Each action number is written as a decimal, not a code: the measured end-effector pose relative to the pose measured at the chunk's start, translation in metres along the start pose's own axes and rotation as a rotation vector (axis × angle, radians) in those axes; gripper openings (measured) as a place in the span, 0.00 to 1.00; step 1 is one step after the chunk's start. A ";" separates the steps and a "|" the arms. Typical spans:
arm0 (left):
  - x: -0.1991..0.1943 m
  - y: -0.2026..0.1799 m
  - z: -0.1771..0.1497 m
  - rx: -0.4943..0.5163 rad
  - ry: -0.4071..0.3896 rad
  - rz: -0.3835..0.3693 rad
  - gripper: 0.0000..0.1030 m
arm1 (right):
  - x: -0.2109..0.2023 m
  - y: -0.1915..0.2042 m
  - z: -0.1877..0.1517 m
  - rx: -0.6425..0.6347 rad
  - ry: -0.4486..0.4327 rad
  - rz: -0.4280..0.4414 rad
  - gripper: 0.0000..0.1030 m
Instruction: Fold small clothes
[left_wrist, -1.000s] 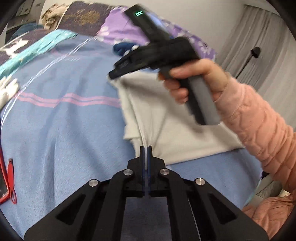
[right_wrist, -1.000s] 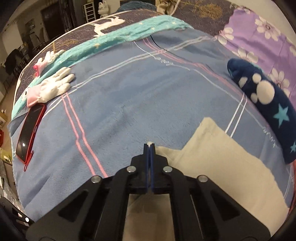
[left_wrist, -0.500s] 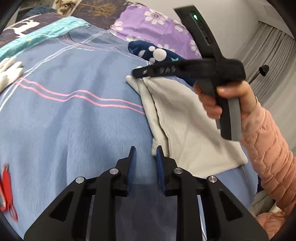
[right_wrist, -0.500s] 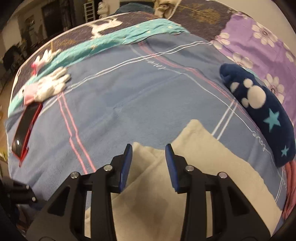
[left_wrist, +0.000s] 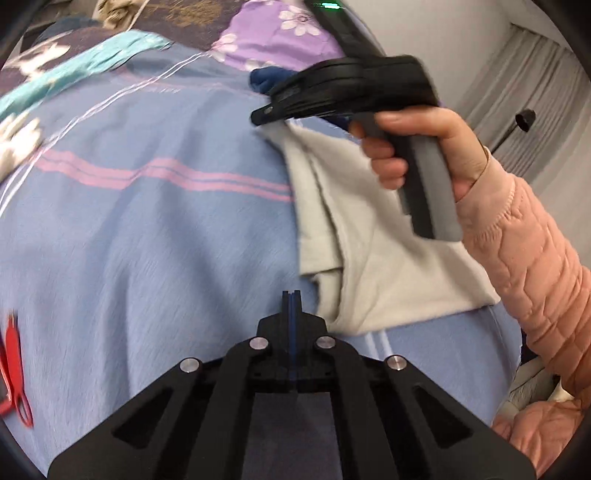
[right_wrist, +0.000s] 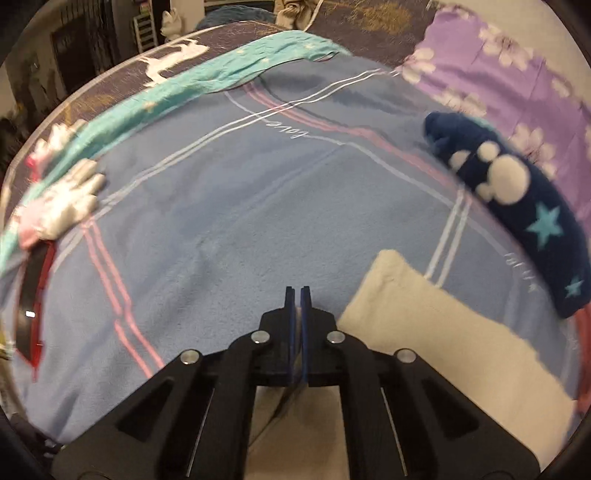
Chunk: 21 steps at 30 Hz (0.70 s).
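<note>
On the blue striped fleece blanket (left_wrist: 155, 236) lies a folded cream cloth garment (left_wrist: 373, 258). At its six o'clock corner the left gripper (left_wrist: 291, 295) is pressed together, empty; at twelve o'clock the right gripper (right_wrist: 294, 291) is nearly closed, empty.

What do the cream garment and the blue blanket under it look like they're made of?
The cream garment looks like soft matte knit, probably cotton: it folds limply and shows a stitched hem along one edge. The blue blanket looks like plush fleece: a short fuzzy nap that holds brush marks, no sheen, with printed pink and white stripes. Motion blur leaves the weave itself unclear.
</note>
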<state>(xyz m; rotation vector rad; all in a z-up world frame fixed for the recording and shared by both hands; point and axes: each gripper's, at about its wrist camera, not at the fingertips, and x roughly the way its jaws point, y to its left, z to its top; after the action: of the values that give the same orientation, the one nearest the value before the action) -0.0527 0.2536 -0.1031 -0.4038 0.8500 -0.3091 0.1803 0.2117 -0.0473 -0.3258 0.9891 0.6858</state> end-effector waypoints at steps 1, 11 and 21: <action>-0.003 0.003 -0.002 -0.016 -0.010 -0.016 0.00 | -0.004 -0.004 0.000 0.018 -0.019 0.022 0.07; 0.015 0.000 0.017 -0.032 -0.022 -0.112 0.42 | -0.032 -0.028 0.003 0.035 -0.050 -0.090 0.46; 0.012 -0.012 0.022 -0.042 -0.016 -0.174 0.03 | 0.008 -0.026 -0.001 0.066 0.043 -0.257 0.47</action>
<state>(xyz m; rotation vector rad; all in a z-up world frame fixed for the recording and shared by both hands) -0.0293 0.2426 -0.0927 -0.5208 0.8081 -0.4491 0.1997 0.1948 -0.0563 -0.4033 0.9879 0.4132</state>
